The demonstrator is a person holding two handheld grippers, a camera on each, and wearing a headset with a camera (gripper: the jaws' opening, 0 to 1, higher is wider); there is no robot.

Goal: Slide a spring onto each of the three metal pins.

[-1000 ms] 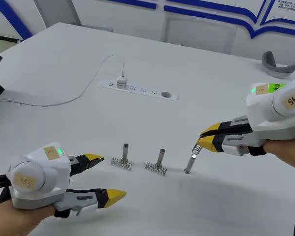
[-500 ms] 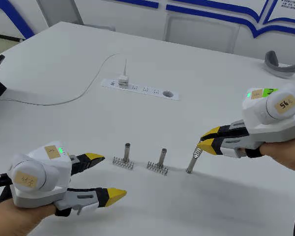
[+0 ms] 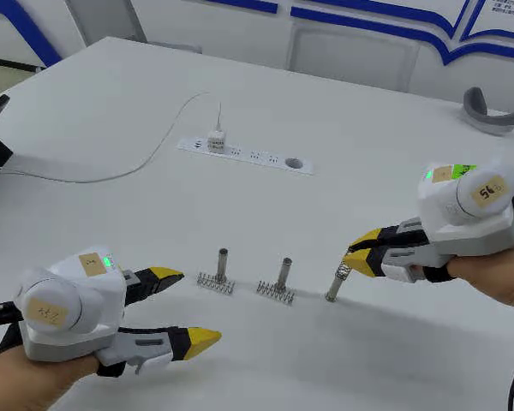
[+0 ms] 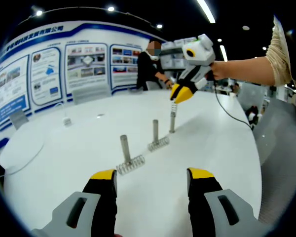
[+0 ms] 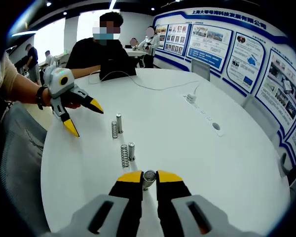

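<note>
- While we hold the left gripper [image 3: 197, 306] nearest us, left of the middle pin [image 3: 283, 270], its jaws gape wide, empty.
- Flat on the table [image 3: 111, 111], one loose spring [image 3: 274, 293] touches the middle pin's foot; a second spring [image 3: 215, 282] lies at the left pin [image 3: 222, 261], left of the middle pin.
- Right of the middle pin, our right gripper [image 3: 349, 255] has its jaws pinched on the third spring [image 3: 343, 271], which sits at the top of the right pin [image 3: 331, 289].
- Well beyond the middle pin lies a power strip [image 3: 244, 157].

White table [image 3: 137, 120] — silver pins [image 3: 284, 271], yellow-tipped grippers [image 3: 193, 306] [image 3: 355, 250]
</note>
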